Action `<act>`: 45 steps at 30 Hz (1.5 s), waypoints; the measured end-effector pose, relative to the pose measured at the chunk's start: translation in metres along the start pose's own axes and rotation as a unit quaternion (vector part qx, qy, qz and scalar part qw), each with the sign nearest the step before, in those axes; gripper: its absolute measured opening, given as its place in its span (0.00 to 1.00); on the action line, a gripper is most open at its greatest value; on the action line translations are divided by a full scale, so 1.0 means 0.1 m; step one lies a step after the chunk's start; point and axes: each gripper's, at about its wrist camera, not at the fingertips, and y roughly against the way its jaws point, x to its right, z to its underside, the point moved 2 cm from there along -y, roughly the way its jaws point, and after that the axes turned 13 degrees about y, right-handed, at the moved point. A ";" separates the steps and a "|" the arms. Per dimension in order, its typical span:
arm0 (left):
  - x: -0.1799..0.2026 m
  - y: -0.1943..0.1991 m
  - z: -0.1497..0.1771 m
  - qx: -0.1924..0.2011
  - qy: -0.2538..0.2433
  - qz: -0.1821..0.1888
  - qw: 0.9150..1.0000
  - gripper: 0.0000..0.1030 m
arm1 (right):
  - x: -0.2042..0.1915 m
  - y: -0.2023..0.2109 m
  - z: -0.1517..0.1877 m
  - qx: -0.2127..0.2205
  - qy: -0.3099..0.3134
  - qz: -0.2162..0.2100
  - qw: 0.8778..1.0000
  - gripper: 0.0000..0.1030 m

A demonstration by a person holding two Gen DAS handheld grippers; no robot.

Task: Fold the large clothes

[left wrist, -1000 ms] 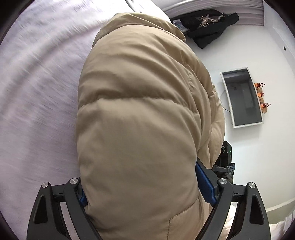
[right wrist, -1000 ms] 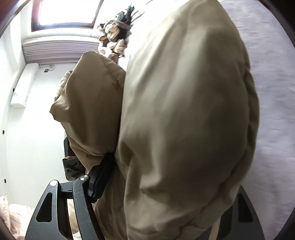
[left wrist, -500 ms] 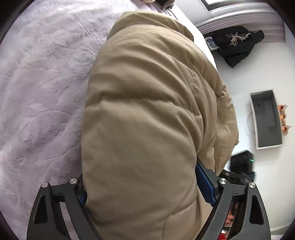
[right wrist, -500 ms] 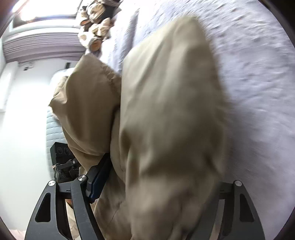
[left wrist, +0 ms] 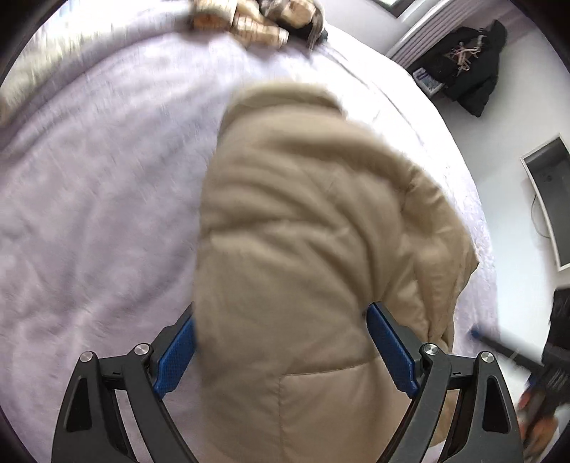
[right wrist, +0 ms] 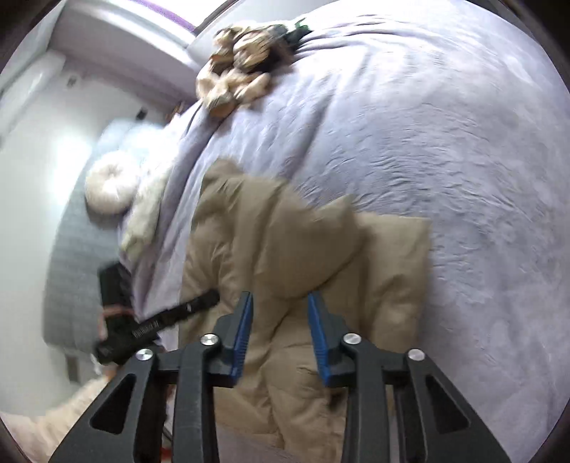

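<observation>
Bed (left wrist: 89, 213), lilac cover. Coat (left wrist: 302, 249): puffy, soft, light, slippery; take at hem. Left gripper (left wrist: 281, 352) wide, clamping the coat; right gripper (right wrist: 279, 329) just narrowed, empty.

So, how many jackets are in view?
2: the beige jacket on the bed, a black jacket beyond it. The heap at the bed's far edge may hide more.
</observation>
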 end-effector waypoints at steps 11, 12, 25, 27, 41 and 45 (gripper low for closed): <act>0.87 -0.22 -0.13 -0.008 -0.131 0.032 0.991 0.88 | -0.05 -0.39 0.88 -0.086 0.008 0.086 0.993 0.21; 0.90 -0.31 -0.13 -0.013 -0.133 0.023 0.991 0.88 | 0.00 -0.39 0.89 -0.084 -0.003 0.087 0.993 0.21; 1.07 -0.98 0.00 -0.022 -0.190 -0.066 0.979 0.94 | 0.71 -0.36 1.16 -0.082 -0.151 0.069 0.983 0.28; 1.05 -0.89 -0.01 -0.019 -0.181 -0.064 0.981 0.94 | 0.62 -0.34 1.14 -0.089 -0.116 0.079 0.986 0.29; 0.76 0.21 0.35 0.010 -0.153 -0.061 0.986 0.94 | 0.50 -0.35 0.78 -0.105 -0.093 0.094 0.986 0.40; 0.59 0.41 0.49 0.014 -0.134 -0.065 0.989 0.94 | 0.47 -0.18 0.73 -0.097 -0.089 0.097 0.987 0.49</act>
